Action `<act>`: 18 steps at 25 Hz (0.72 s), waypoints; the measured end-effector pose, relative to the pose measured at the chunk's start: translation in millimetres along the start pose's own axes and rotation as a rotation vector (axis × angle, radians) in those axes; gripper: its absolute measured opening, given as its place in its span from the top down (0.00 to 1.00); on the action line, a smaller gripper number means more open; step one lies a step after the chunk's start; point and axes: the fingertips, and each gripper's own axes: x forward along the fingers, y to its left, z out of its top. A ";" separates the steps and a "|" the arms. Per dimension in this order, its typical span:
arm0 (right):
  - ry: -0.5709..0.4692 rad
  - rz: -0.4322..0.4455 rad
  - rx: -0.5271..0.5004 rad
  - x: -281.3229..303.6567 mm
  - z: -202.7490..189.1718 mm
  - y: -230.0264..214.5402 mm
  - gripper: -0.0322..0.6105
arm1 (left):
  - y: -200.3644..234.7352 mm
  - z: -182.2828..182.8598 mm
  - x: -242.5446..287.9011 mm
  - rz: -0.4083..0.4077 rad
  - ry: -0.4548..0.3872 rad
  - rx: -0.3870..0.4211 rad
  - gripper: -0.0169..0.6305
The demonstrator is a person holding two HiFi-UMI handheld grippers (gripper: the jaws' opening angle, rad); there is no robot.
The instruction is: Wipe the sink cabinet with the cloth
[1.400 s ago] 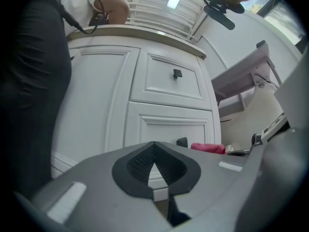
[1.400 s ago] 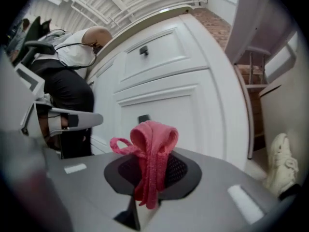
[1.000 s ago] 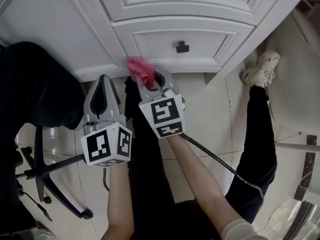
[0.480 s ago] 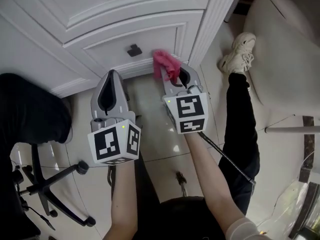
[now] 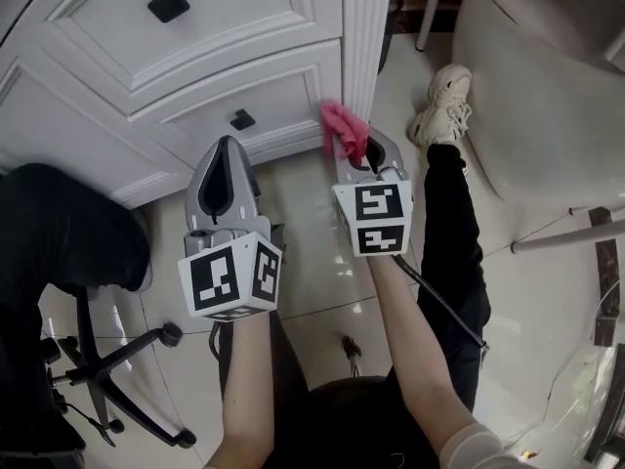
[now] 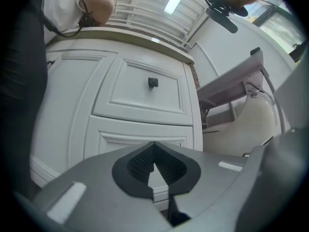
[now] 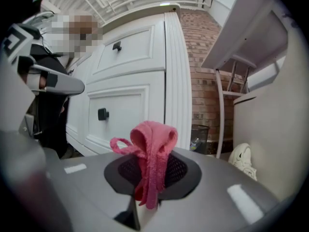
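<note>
Mid-wipe, seemingly, near cabinet's lower right corner, cloth clamped in right gripper, left gripper closed on nothing; next needs cloth pressed to the panel.

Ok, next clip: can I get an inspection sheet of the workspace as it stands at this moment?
Surface: white sink cabinet, two panelled drawers with dark knobs, no marks visible.
Job's things: pink cloth at the foot of the cabinet's corner post; contact not certain.
Clutter: waste bin by the brick wall.
Grippers: left gripper jaws together, empty, held off the cabinet; right gripper clamped on the cloth.
Cables: black cable trailing from the right gripper beside the arm.
Surroundings: tiled floor, office chair base, a white shoe.
</note>
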 end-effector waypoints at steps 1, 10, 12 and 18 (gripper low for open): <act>-0.016 0.005 0.007 -8.8 12.6 4.7 0.85 | 1.3 9.3 -6.1 0.008 -0.007 -0.003 0.95; -0.183 0.063 0.067 -181.3 132.3 65.7 0.85 | 4.1 100.9 -139.2 0.100 -0.064 -0.071 0.95; -0.227 0.092 0.088 -212.7 151.3 76.4 0.85 | -0.7 121.2 -159.7 0.107 -0.089 -0.061 0.95; -0.287 0.180 0.155 -286.2 164.3 111.7 0.85 | -22.9 142.3 -217.9 0.085 -0.097 -0.081 0.95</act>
